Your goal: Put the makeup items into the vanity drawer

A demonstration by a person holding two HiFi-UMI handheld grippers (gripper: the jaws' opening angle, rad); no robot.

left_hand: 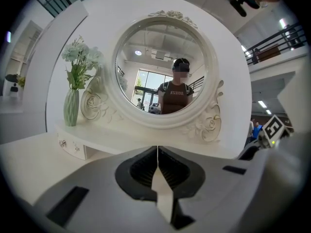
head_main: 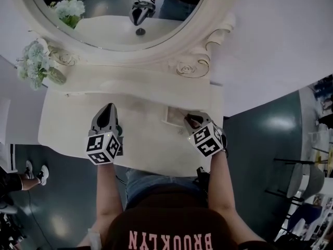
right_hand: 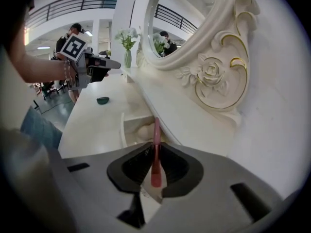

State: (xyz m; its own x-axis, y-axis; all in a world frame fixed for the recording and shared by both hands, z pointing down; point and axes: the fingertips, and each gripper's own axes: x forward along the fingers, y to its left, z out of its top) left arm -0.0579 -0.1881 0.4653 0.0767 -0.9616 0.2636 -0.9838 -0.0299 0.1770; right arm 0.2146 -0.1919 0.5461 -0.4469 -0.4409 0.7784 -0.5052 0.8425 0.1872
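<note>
A slim pink makeup stick [right_hand: 155,152] stands upright between the jaws of my right gripper [right_hand: 155,147], which is shut on it. That gripper [head_main: 189,120] points down over the open vanity drawer [head_main: 173,116], at the right of the white table top. In the right gripper view the drawer [right_hand: 132,126] lies just beyond the stick, with a pale rounded thing inside. A small dark green makeup item [right_hand: 103,100] rests on the table top further left. My left gripper [head_main: 109,108] hovers over the table's left part, shut [left_hand: 157,152] and empty.
The oval mirror [head_main: 112,14] in its carved frame rises behind the table. A green vase of white flowers [left_hand: 72,106] stands at the back left on a raised shelf [head_main: 135,79] with a small drawer. The floor drops off past the table's right edge [head_main: 221,119].
</note>
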